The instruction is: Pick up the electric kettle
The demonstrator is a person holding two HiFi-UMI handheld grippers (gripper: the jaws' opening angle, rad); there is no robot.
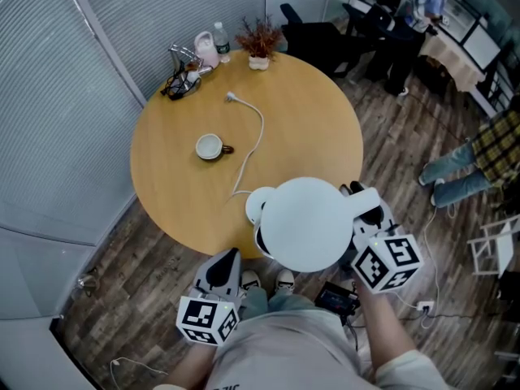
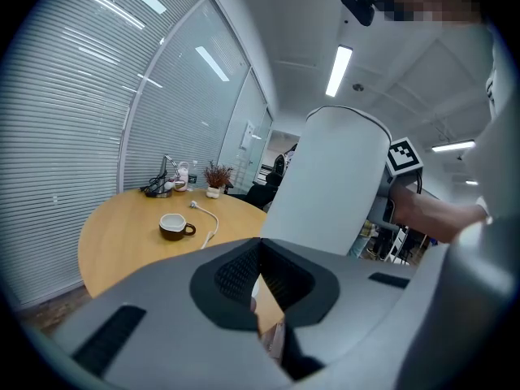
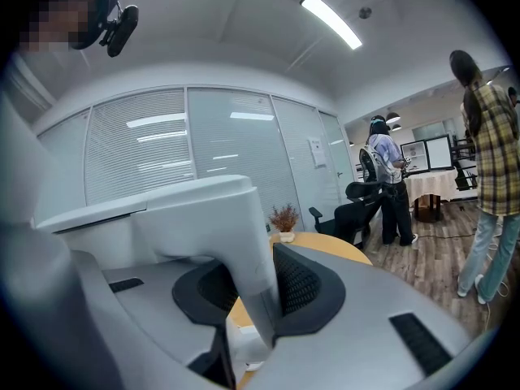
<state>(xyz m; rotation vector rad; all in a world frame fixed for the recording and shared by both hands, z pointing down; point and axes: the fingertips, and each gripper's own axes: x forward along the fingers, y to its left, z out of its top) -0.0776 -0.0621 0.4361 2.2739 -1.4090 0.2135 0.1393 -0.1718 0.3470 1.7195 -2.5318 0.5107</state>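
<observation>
**I am holding the kettle**

My right gripper (image 1: 363, 204) is clamped on the handle (image 3: 237, 234) of the white electric kettle (image 1: 307, 224). The two dark pads (image 3: 302, 287) press the handle from both sides. The kettle hangs over the near edge of the round tabletop (image 1: 309, 112), and part of it sticks out past that edge. Its round white base (image 1: 257, 206) sits on the tabletop at the near edge, peeking out beside the kettle. A white cord (image 1: 256, 136) runs from the base toward the far edge.

My left gripper (image 1: 227, 260) is closed and has nothing in it. It waits just off the near edge, beside the kettle.

A cup (image 1: 210, 146) stands near the middle of the tabletop.
</observation>
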